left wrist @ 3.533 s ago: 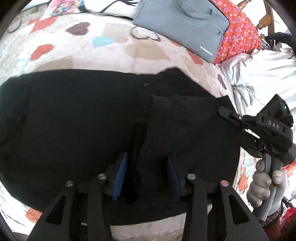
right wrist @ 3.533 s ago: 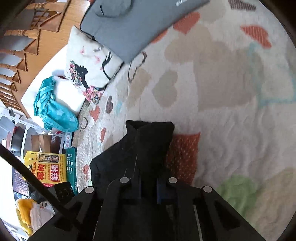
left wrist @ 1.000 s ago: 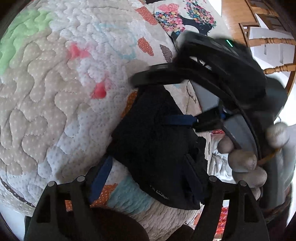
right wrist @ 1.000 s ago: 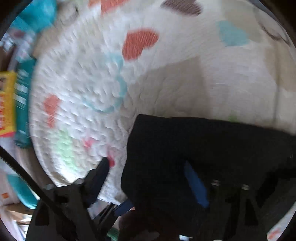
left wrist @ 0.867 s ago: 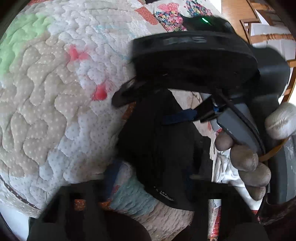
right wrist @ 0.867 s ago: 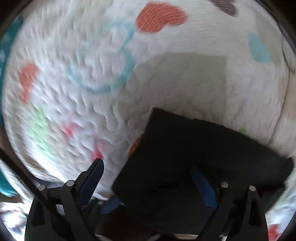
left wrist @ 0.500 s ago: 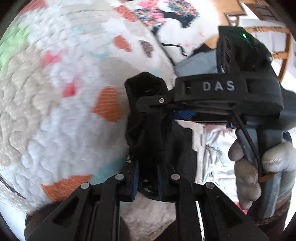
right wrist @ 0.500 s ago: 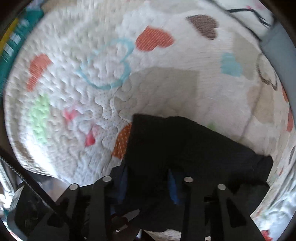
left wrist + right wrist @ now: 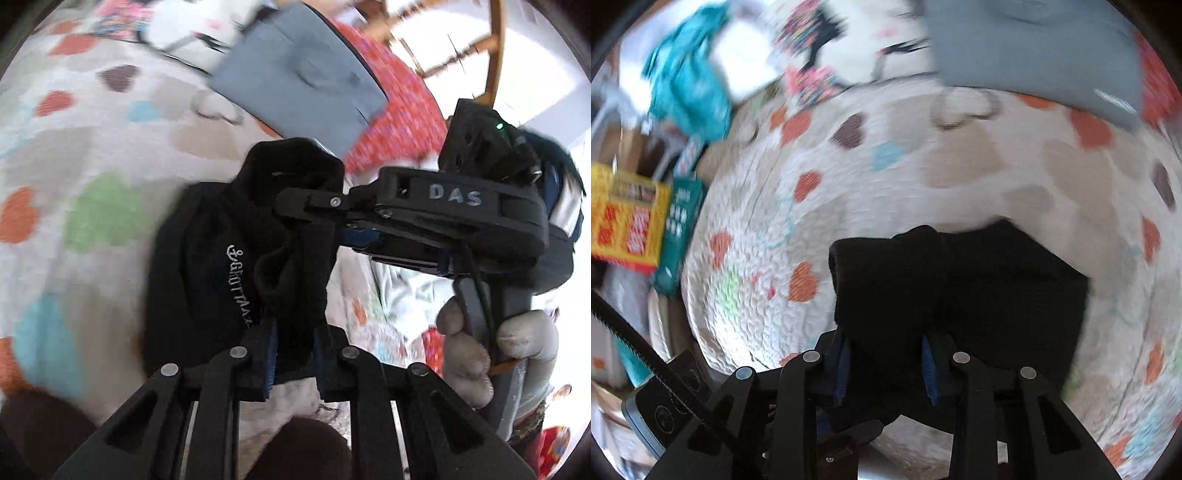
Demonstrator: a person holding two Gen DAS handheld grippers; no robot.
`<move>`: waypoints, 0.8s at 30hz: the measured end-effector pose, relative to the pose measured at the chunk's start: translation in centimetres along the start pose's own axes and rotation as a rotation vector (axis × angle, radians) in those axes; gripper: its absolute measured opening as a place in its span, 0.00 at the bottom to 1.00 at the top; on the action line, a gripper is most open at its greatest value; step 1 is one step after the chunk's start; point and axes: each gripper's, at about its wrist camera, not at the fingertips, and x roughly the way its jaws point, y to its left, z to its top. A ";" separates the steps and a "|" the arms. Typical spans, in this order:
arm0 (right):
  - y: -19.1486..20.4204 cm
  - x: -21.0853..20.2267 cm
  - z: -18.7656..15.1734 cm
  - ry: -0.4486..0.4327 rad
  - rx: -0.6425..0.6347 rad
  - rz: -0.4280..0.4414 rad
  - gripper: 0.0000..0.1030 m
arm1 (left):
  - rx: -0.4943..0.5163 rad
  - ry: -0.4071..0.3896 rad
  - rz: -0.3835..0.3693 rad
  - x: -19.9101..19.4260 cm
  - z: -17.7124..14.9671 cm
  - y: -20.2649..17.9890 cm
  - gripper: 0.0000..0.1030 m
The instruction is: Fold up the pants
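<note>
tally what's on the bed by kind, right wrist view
black pants: 1
grey bag: 1
floral pillow: 1
teal cloth: 1
total: 4

Heart-patterned quilt [image 9: 923,155], grey cushion [image 9: 299,88], red floral pillow [image 9: 402,107], wooden chair [image 9: 491,51], bright daylight.

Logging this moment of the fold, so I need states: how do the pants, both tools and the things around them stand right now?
Pants: black, bunched, lifted off the quilt, gripped at two spots.
Left tool: shut on pants.
Right tool: closing, pants clamped between its pads.
Quilt: spread flat.
Grey bag: lying on the quilt, closed.
</note>
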 end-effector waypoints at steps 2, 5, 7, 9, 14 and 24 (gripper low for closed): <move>-3.8 -1.0 -1.1 -0.024 0.075 0.039 0.32 | 0.036 0.037 -0.002 1.6 -0.4 -1.7 0.16; -8.8 -1.4 -2.6 -0.043 0.154 0.077 0.31 | 0.081 0.091 -0.018 2.6 -1.3 -2.5 0.18; -10.8 -0.6 -3.4 -0.048 0.191 0.069 0.30 | 0.081 0.124 -0.042 2.3 -2.0 -2.2 0.18; -12.9 0.6 -4.2 -0.044 0.234 0.065 0.30 | 0.077 0.134 -0.046 1.2 -2.1 -1.6 0.18; -17.6 2.1 -6.0 -0.059 0.324 0.068 0.43 | 0.072 0.106 -0.009 -1.2 -1.4 -0.8 0.25; -19.4 -6.4 -8.8 -0.374 0.450 0.270 0.57 | 0.085 0.135 0.002 3.8 0.1 -1.7 0.26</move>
